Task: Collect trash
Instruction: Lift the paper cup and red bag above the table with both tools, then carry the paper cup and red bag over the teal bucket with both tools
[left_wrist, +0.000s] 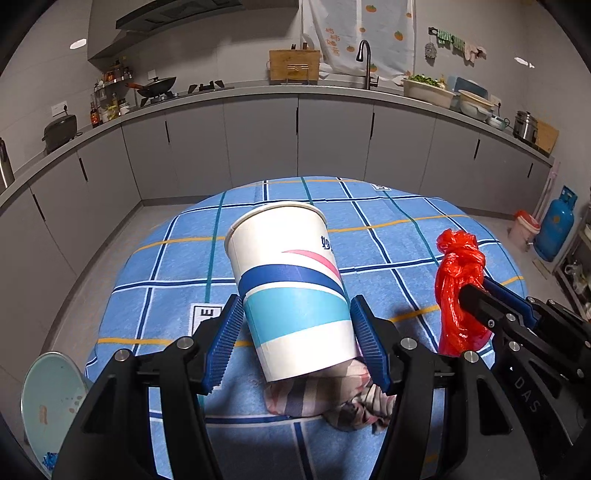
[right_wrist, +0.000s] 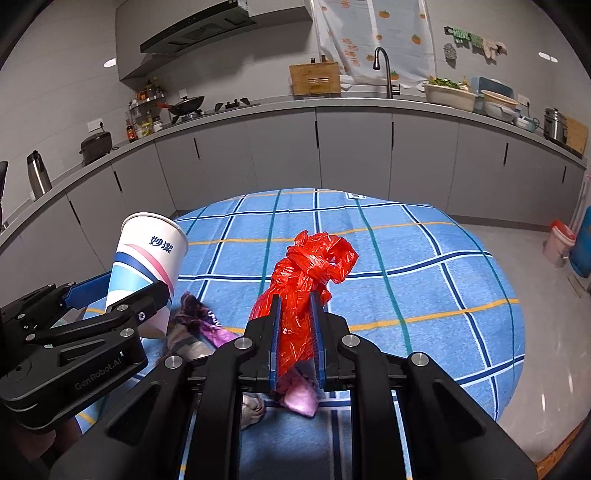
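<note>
**Both hands loaded, nothing binned yet**

Blue ribbed pads of my left gripper (left_wrist: 297, 332) sit closest to the lens, pressed against the two sides of a paper cup (left_wrist: 291, 288), low on its wall. Its rim tilts up and away toward the far side of the table (left_wrist: 406, 236). It looks lifted rather than standing, since its base hangs over a crumpled striped wrapper (left_wrist: 332, 398) lying on the blue checked cloth near me.

My right gripper (right_wrist: 297, 339) has its pads drawn nearly together, pinching a knotted red plastic bag (right_wrist: 306, 273). The knot stands up above the fingertips and the rest of the bag trails down between them. From the left wrist view the bag (left_wrist: 458, 291) shows well off to the right of the cup.

So the picking-up part looks done for these two pieces: cup in the left, bag in the right. What I judge is left:

- carrying both to a bin; a small pink bin (left_wrist: 522, 229) with a red liner stands on the floor at the far right, beside a blue gas cylinder (left_wrist: 556, 229), well apart from the table
- the loose wrappers on the near part of the cloth, including a purple one (right_wrist: 218, 328), not yet collected

A pale green plate (left_wrist: 48, 402) at the near left edge may not be trash at all.
</note>
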